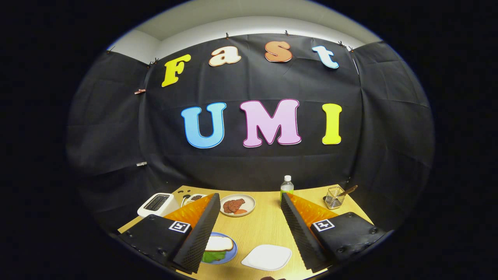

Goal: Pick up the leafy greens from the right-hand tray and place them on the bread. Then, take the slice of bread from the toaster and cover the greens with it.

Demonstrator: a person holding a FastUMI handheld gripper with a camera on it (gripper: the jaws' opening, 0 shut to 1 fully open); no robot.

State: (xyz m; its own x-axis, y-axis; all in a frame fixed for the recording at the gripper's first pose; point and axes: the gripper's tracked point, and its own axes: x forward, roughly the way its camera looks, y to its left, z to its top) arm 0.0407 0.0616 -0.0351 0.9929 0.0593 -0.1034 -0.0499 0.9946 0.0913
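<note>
Gripper (249,225), lower centre of frame: fingers spread wide and holding nothing; bread slice (219,244) lies over the leafy greens (213,256) on the blue plate (232,253), beside the left finger; white tray (267,257) between the fingers; toaster (156,203) at lower left. Risk, as judged: a low left finger could knock the slice and uncover the greens.
</note>
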